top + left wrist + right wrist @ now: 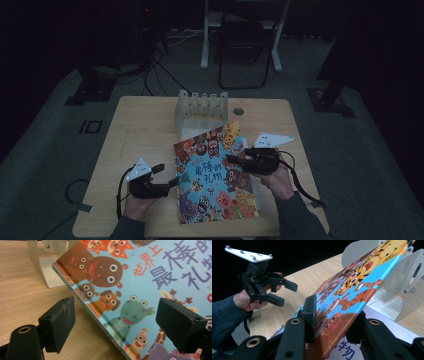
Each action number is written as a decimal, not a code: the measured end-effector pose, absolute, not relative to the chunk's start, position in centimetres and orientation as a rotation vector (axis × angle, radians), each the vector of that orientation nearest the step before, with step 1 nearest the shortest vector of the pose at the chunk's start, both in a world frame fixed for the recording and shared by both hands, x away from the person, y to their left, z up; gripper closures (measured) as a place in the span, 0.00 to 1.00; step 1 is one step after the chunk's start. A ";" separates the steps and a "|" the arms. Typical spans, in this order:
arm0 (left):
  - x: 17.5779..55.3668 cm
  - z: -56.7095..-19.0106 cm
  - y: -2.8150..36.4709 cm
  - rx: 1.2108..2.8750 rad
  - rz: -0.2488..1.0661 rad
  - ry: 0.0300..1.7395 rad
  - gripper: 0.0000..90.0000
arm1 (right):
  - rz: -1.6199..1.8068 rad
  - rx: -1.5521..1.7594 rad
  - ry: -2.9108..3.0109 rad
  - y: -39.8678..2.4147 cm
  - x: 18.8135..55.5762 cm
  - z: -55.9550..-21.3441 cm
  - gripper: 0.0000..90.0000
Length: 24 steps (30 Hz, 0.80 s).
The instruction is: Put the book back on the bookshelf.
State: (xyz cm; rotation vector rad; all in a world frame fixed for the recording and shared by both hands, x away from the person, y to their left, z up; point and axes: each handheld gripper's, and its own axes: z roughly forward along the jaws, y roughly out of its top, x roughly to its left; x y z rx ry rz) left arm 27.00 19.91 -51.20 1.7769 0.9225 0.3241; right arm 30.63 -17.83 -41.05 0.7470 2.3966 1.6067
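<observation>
Wooden table [145, 120] carries a clear slotted rack [201, 107] at the back, just behind the tilted picture book [215, 172]. Right gripper [234, 159] clamps the book's edge; left gripper [170, 175] gapes wide beside its other edge.

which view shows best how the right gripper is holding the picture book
The right gripper view: its jaws stand clamped on the edge of the picture book, lifting that side. The high view shows the whole cover, but the right gripper is small and dark there. The left gripper view shows the cover's other edge between open jaws.
</observation>
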 end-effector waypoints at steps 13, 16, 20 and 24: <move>28.9 -51.1 20.0 1.769 0.314 0.938 0.16 | 1.614 0.703 2.376 -18.2 30.2 -40.7 0.74; 29.4 -51.1 19.7 1.778 0.305 0.937 0.16 | 1.619 0.691 2.370 -18.3 30.1 -40.6 0.75; 30.0 -51.1 19.4 1.787 0.297 0.928 0.16 | 1.628 0.673 2.358 -18.4 29.9 -40.5 0.75; 30.6 -51.0 19.3 1.781 0.286 0.915 0.16 | 1.634 0.663 2.347 -18.6 29.7 -40.4 0.75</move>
